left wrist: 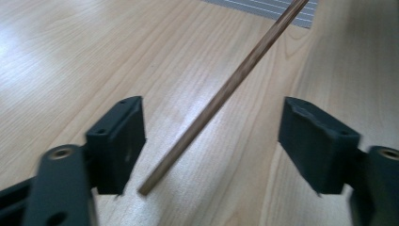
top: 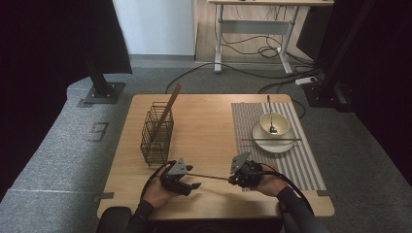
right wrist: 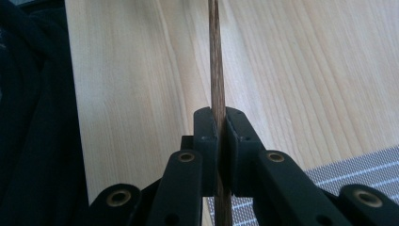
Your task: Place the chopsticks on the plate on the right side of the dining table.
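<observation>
Now my right tongs clamp the chopstick for the handover, so my left tongs stand released around it.

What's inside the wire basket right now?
The wire basket holds one brown chopstick, leaning out over its rim. Through the mesh nothing else stands out, though its dark bottom is hard to make out.

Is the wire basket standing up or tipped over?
Standing up. The wire basket sits upright on the table, its open top facing up, with a wooden stick leaning out of it.
</observation>
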A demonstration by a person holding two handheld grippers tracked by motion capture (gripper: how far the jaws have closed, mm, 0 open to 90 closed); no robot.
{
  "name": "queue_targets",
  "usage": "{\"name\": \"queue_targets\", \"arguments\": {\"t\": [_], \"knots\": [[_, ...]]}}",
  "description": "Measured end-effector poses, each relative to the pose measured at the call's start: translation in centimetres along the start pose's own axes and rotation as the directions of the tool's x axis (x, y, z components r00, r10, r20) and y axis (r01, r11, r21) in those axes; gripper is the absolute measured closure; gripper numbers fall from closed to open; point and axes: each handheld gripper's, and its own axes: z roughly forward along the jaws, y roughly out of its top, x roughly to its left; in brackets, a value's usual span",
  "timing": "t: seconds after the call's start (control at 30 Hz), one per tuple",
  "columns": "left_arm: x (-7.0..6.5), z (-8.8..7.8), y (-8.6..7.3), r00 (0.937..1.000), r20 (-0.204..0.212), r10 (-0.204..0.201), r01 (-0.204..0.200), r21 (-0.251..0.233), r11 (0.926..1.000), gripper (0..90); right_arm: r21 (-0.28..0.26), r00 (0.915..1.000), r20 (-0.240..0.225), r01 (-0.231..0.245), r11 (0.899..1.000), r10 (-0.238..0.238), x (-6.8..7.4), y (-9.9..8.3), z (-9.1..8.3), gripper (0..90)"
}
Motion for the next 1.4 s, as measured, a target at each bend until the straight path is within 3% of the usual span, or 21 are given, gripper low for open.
{"name": "queue_targets", "arguments": {"t": [0.37, 0.7, 0.97, 1.4], "knots": [[0.6, 0.2, -0.3, 0.9951, -0.076, -0.063, 0.062, -0.015, 0.9979, 0.0, -0.005, 0.9969, 0.045, -0.064, 0.998, 0.065, -1.1, -1.3, -1.0, 83.3], [0.5, 1.3, -0.7, 0.9968, -0.072, -0.034, 0.039, 0.058, 0.9975, 0.0, -0.028, 0.9850, 0.089, -0.146, 0.989, 0.148, -2.4, -2.9, -2.1, 83.4], [0.6, 2.2, -1.1, 0.9968, -0.076, -0.024, 0.034, 0.129, 0.9910, 0.0, -0.048, 0.9740, 0.120, -0.188, 0.981, 0.192, -3.3, -3.7, -2.8, 83.3], [1.0, 2.4, -1.1, 0.9949, -0.068, -0.075, 0.085, 0.163, 0.9829, 0.0, -0.065, 0.9491, 0.163, -0.262, 0.963, 0.269, -5.0, -5.2, -3.8, 83.3]]}}
